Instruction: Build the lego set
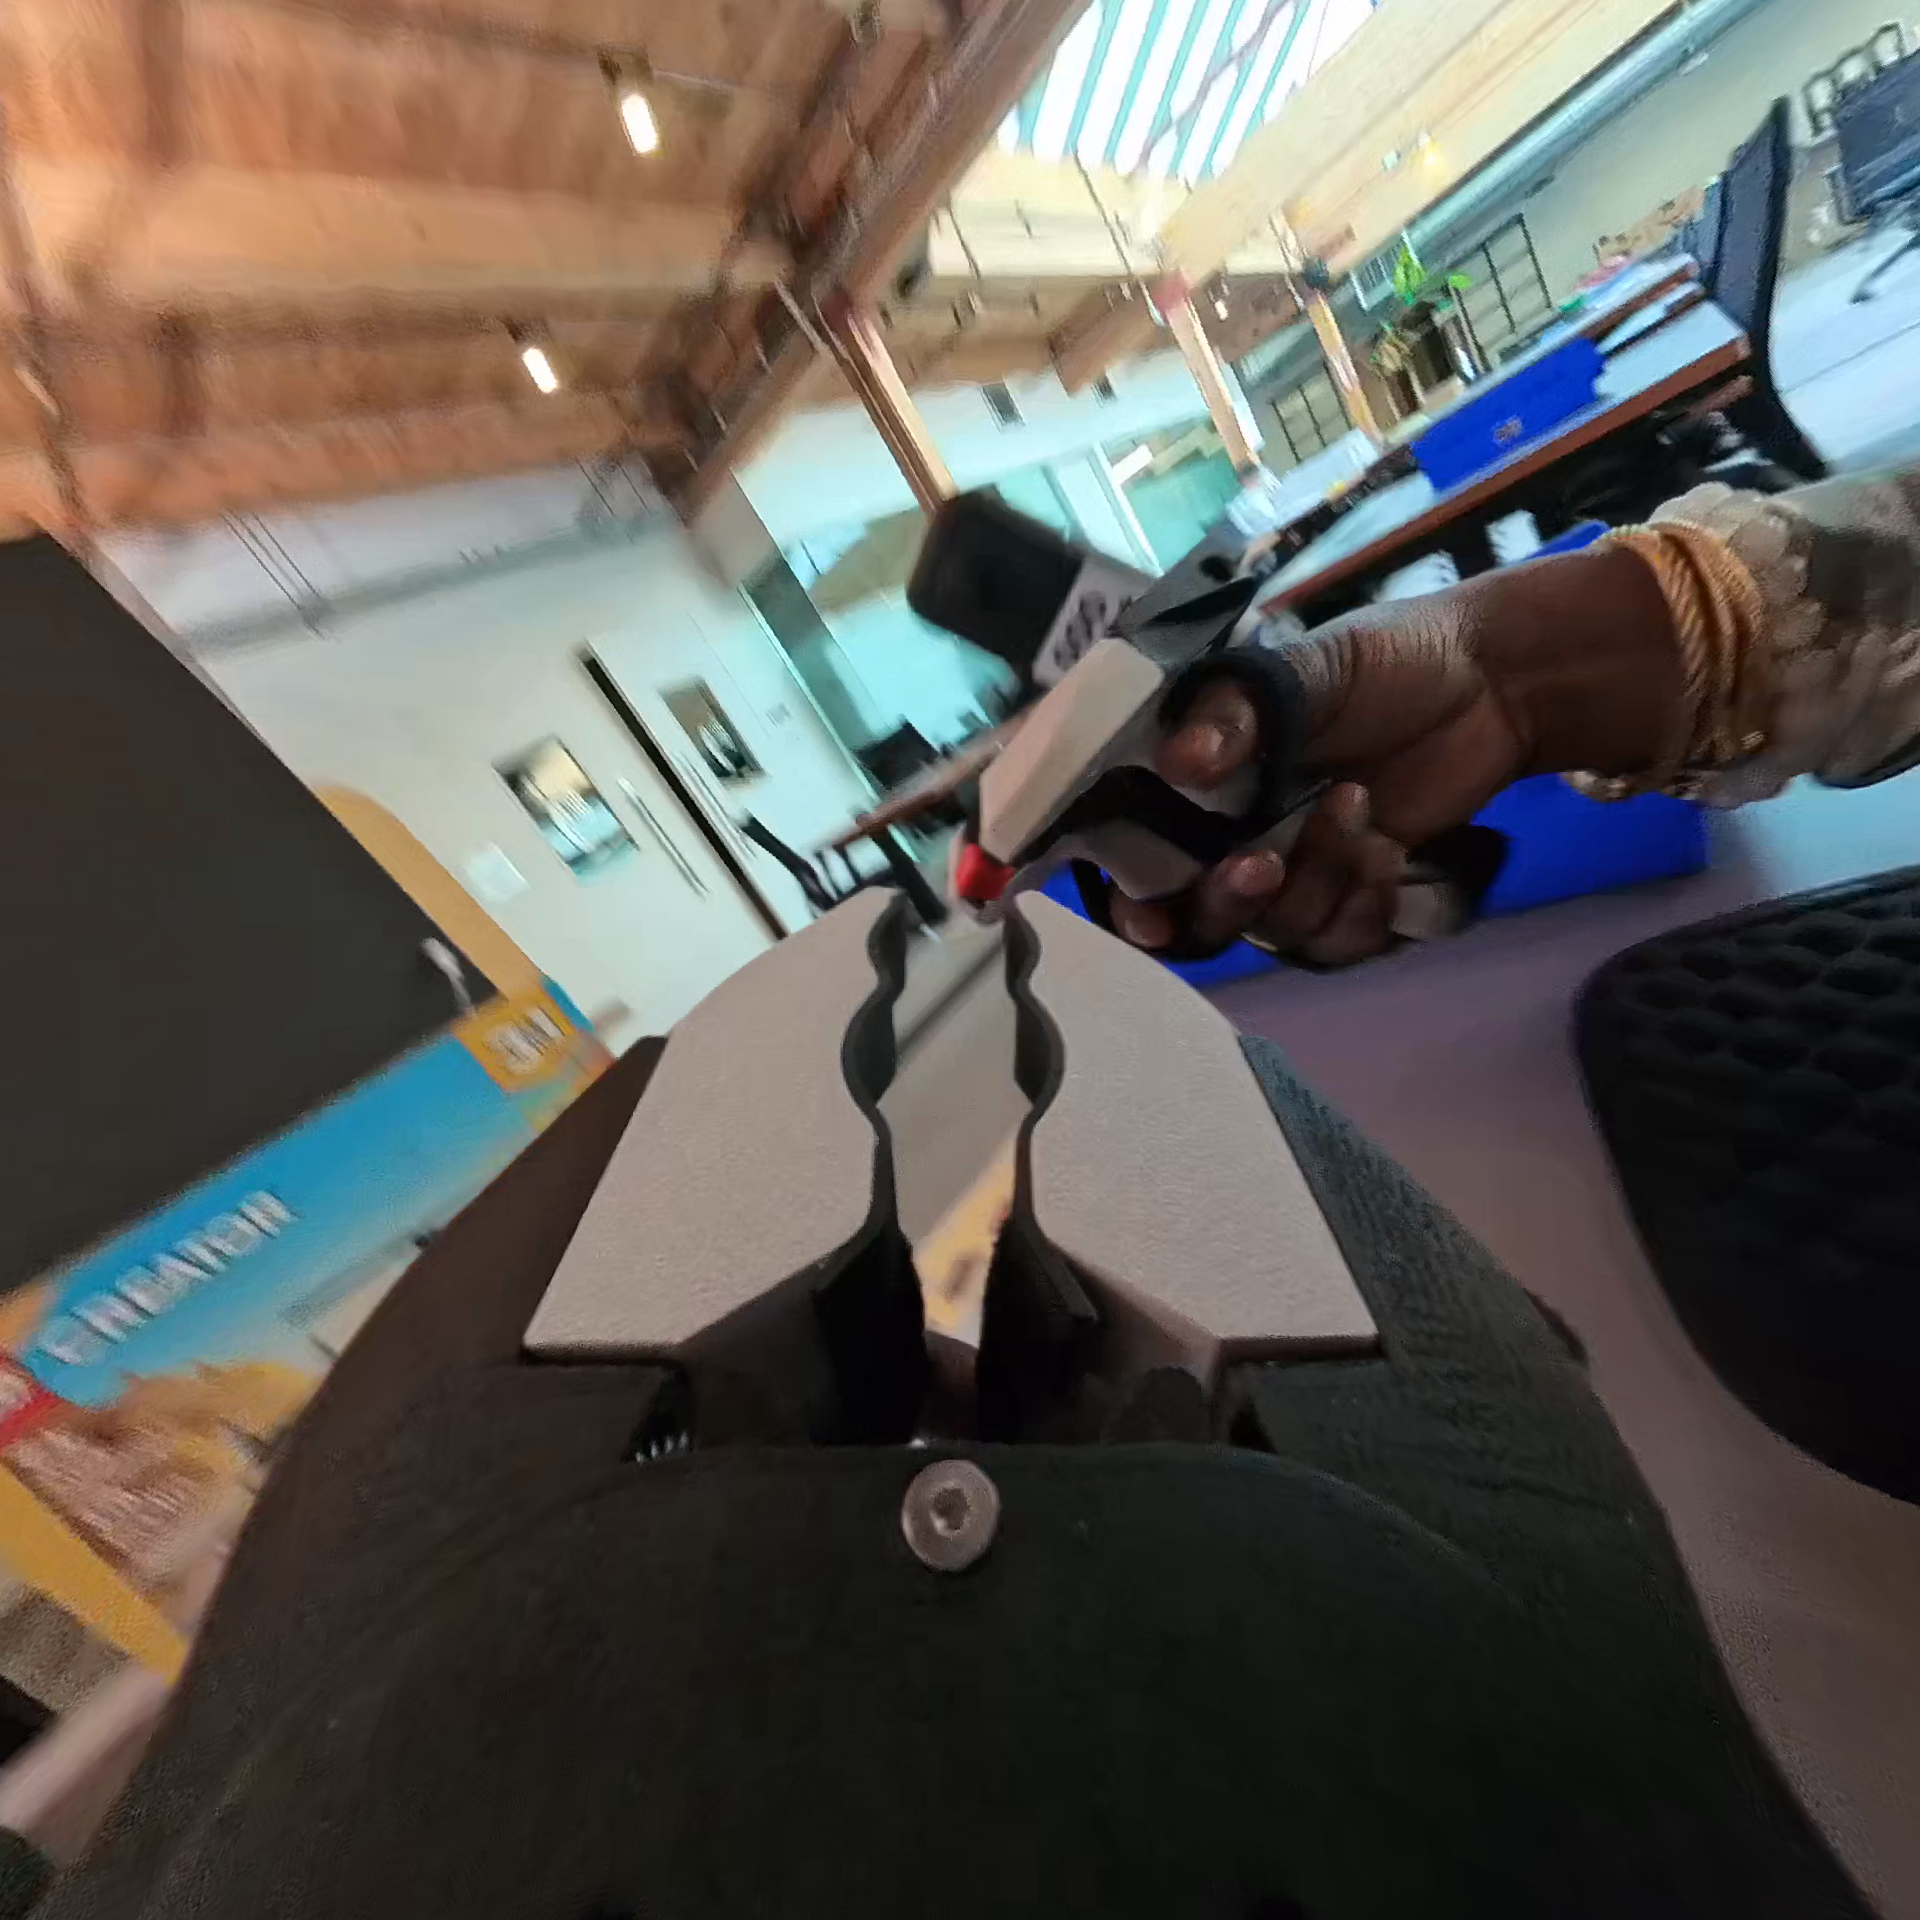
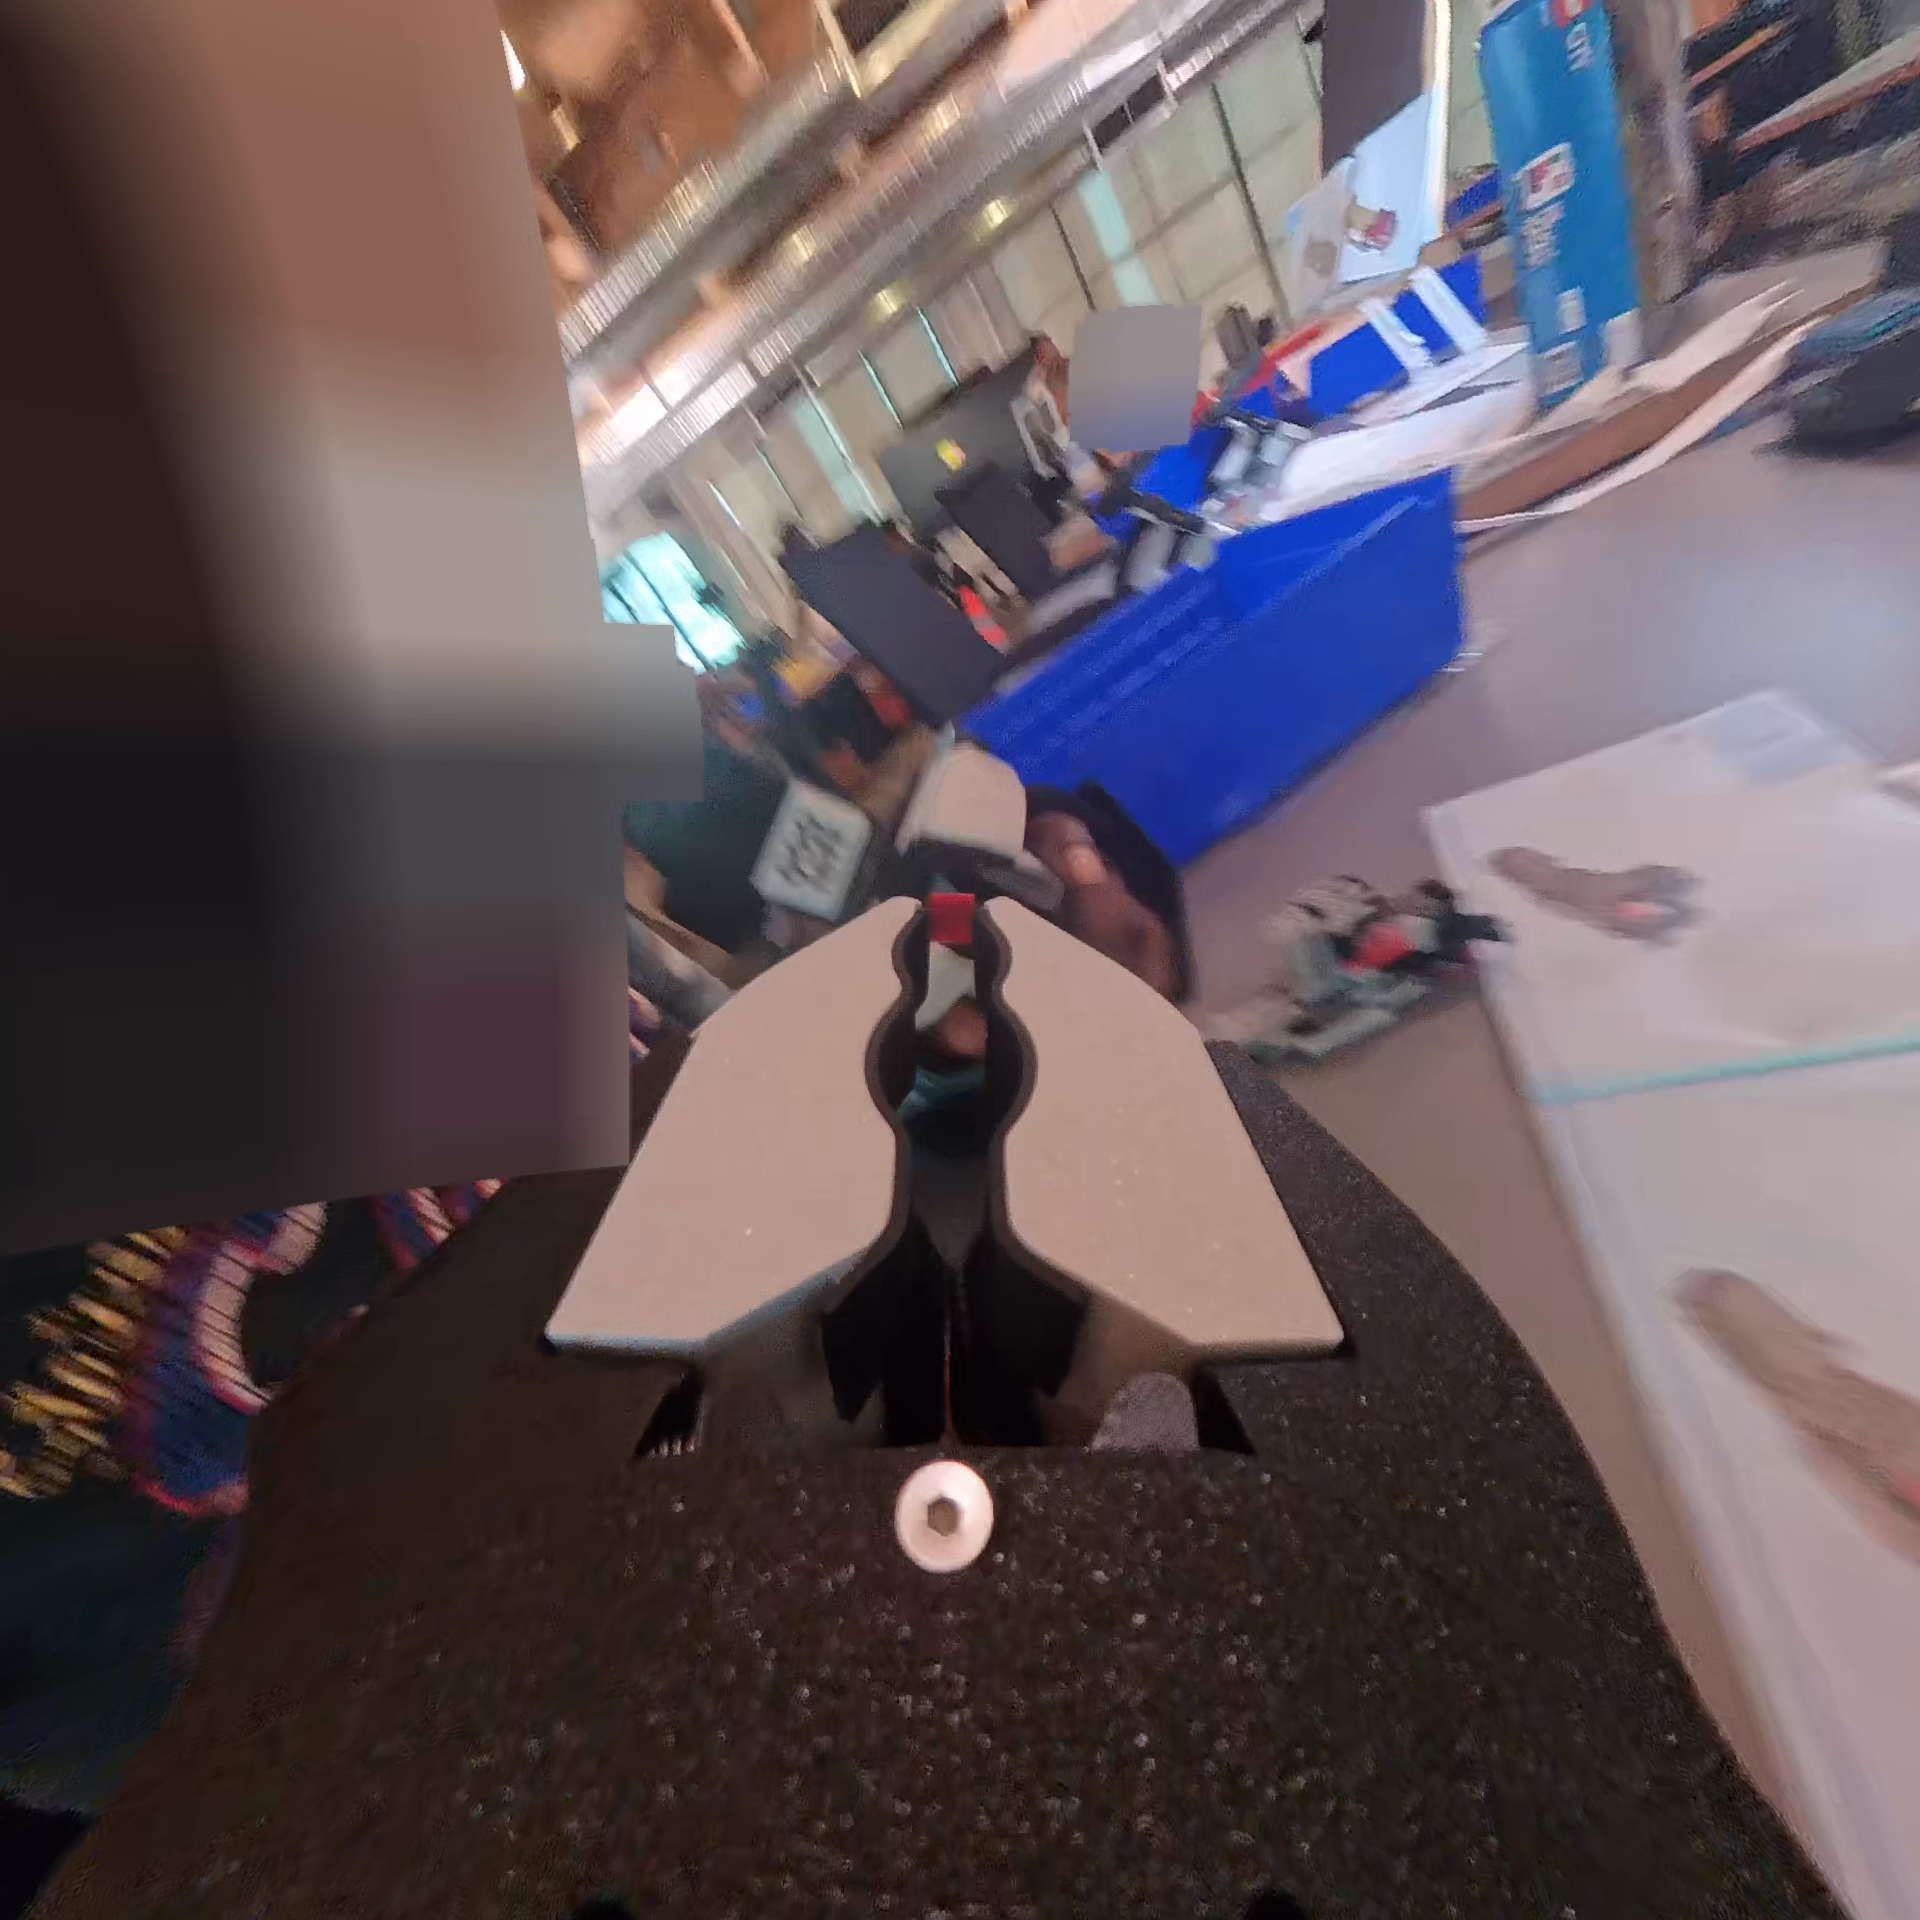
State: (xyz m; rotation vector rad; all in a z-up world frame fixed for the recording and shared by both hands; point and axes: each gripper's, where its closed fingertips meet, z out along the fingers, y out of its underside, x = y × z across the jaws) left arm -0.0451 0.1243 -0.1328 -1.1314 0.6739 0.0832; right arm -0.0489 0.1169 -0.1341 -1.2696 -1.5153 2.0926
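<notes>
We note bright daylight from a skylight (image 1: 1174, 83) at one o'clock, plus ceiling spotlights (image 1: 638, 122). Backgrounds smear with motion blur; wide-angle bending at edges. Only the near gripper bodies stay sharp.

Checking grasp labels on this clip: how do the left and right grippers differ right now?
The left gripper is open and holds nothing; the right gripper is shut on a small red piece. Both have pale grey fingers, and their tips nearly meet.
</notes>
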